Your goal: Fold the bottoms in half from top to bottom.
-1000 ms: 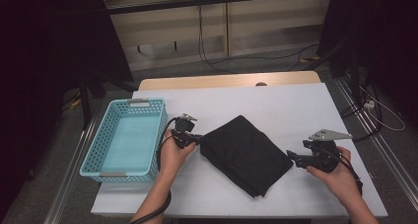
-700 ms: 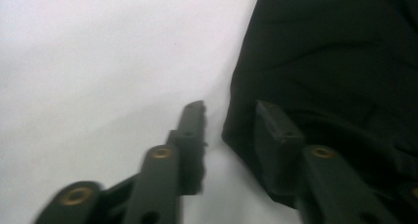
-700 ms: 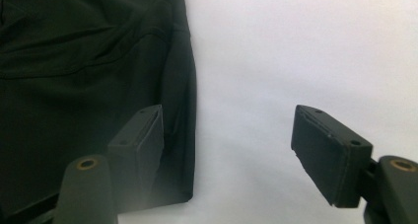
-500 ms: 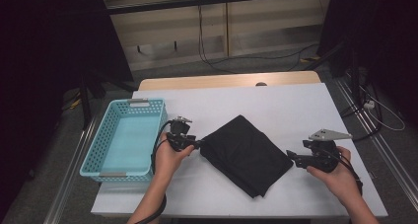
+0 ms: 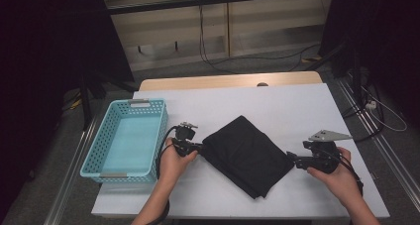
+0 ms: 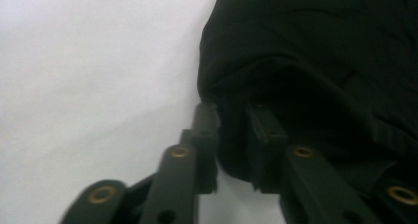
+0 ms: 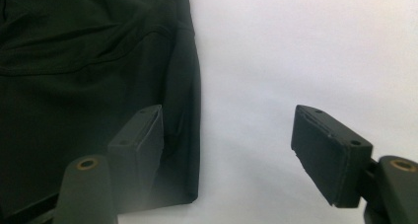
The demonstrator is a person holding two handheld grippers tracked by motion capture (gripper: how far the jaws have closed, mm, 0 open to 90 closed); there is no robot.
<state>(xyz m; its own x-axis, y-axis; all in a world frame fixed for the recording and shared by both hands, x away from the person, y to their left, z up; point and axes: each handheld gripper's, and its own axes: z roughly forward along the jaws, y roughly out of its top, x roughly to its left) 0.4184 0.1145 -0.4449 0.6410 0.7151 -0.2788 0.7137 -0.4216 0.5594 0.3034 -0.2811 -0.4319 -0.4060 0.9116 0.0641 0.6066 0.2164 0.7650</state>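
The step in hand looks like the grasp on the folded black cloth, which is lying at the centre of the high view on the white worktop, skewed so that one corner is pointing at each hand. The left tool, at centre left of that view, is pinching the cloth's near corner — in the left gripper view its jaws have just been closing, and they are standing narrow with a fold of black fabric between the pads. The right tool, at lower right of the high view, is waiting with its jaws wide. In the right gripper view one pad is resting over the cloth's edge and the other is standing over bare worktop, so nothing is gripped there yet.

The next move, as I judge it, calls for the right tool to close on that edge — then both can be lifting the cloth together, probably toward the basket at the left of the high view.

Counted: one cloth, one light-blue basket, two tools, two hands.
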